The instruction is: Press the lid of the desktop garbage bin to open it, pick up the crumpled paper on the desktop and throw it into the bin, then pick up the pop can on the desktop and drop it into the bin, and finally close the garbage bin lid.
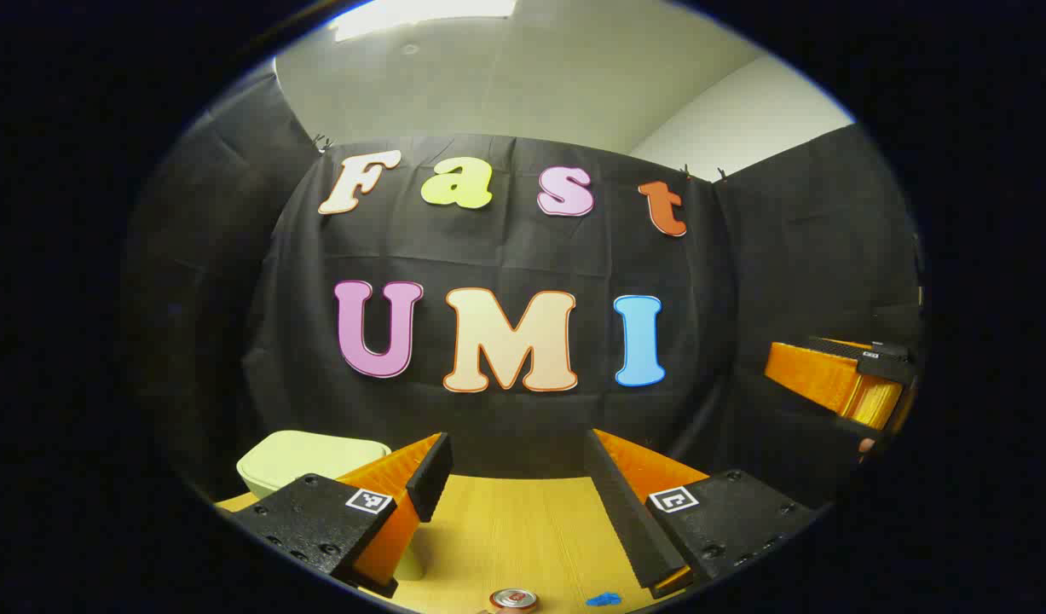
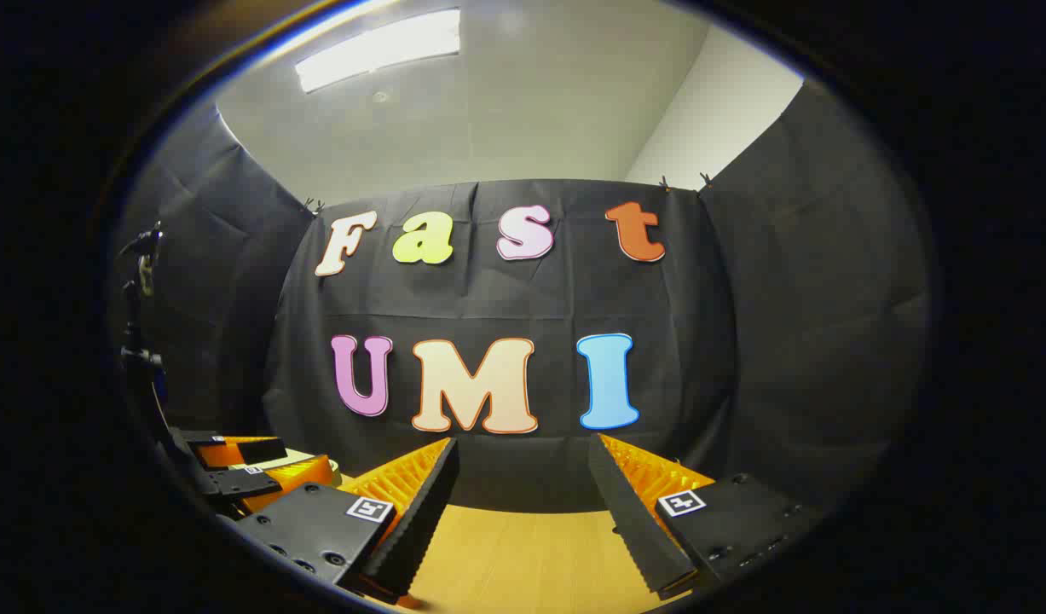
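We are at the very start, as we judge it: the bin's lid looks closed and nothing is picked up, so pressing the lid open is the step in hand.

Nearest in the left gripper view, our left gripper [image 1: 512,477] is held with its jaws wide apart and nothing between them. Just below the gap, at the bottom edge, the can [image 1: 513,599] shows its silver top with a red rim, standing on the table [image 1: 510,529]. A small blue scrap [image 1: 603,599] lies just beside it to the right; we cannot tell what it is. The crumpled paper we cannot place.

Behind the left finger sits the bin [image 1: 305,456], pale green, rounded, its lid flat and shut, partly hidden by that finger.

In the right gripper view, our right gripper [image 2: 523,486] is also spread open and empty over bare table [image 2: 523,546].

Next we need to lower a gripper to the bin and push down on the lid, which calls for a firm vertical press, in our judgement.

Farthest off hangs the black cloth wall [image 1: 505,247].
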Demonstrator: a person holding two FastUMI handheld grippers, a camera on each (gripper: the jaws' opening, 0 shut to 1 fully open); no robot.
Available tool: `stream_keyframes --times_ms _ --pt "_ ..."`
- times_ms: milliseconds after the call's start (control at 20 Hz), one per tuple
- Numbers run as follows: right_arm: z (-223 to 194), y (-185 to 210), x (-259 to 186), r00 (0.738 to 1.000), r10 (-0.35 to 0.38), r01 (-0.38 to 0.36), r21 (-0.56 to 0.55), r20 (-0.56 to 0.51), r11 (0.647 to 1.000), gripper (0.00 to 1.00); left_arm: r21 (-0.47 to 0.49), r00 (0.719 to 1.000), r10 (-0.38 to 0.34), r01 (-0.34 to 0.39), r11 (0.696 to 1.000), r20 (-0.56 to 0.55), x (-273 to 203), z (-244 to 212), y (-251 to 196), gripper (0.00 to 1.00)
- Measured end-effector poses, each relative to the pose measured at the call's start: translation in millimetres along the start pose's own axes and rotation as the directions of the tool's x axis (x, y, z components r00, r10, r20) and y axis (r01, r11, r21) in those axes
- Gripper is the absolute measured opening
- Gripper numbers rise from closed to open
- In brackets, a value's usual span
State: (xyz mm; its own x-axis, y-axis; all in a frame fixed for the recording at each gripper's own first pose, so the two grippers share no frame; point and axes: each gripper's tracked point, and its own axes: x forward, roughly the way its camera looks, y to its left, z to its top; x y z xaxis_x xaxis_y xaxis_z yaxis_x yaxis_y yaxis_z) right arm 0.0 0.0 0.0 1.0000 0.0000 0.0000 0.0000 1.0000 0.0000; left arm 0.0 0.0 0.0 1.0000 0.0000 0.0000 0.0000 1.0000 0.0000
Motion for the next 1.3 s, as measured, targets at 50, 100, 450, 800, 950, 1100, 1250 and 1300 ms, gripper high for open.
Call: stream_keyframes --times_ms 50,100,450,800,950,1100,1250,1300 --pt "0.1 0.4 1.5 1.000 0.002 -0.002 -0.012 0.006 1.000 0.94 0.010 1.000 0.002 -0.002 1.000 0.007 2.6 0.3 -2.1 0.93" --pt "1.9 1.3 1.4 1.000 0.006 -0.006 -0.021 0.015 1.000 0.96 0.014 1.000 0.006 -0.006 1.000 0.009 4.0 0.8 -2.5 0.93" --pt "-2.1 3.5 -1.3 1.000 0.013 -0.011 -0.069 0.026 0.998 0.97 0.015 1.000 0.002 -0.002 1.000 -0.012 10.2 -11.7 -9.2 0.93" --pt "-8.7 -1.0 3.6 1.000 0.012 -0.012 -0.020 0.019 1.000 0.98 0.018 1.000 -0.007 0.007 1.000 0.000 22.4 -13.2 -10.3 0.94" --pt "-27.4 -1.6 6.3 1.000 0.017 -0.017 -0.013 -0.008 1.000 0.98 0.032 1.000 0.016 -0.017 0.999 0.008 27.6 -13.8 -5.3 0.93" --pt "-53.5 2.4 6.3 0.998 0.026 -0.026 0.007 -0.062 1.000 0.98 0.032 0.999 0.029 -0.029 0.999 0.014 27.8 -11.6 -0.9 0.93" --pt "-65.9 -0.2 8.2 0.995 0.025 -0.024 0.014 -0.094 1.000 0.98 0.027 0.999 0.040 -0.041 0.999 0.023 26.3 -9.9 1.9 0.93" --pt "-66.4 -1.5 8.7 0.995 0.023 -0.022 0.013 -0.097 1.000 0.98 0.031 0.999 0.042 -0.042 0.999 0.027 26.0 -9.4 2.0 0.93"
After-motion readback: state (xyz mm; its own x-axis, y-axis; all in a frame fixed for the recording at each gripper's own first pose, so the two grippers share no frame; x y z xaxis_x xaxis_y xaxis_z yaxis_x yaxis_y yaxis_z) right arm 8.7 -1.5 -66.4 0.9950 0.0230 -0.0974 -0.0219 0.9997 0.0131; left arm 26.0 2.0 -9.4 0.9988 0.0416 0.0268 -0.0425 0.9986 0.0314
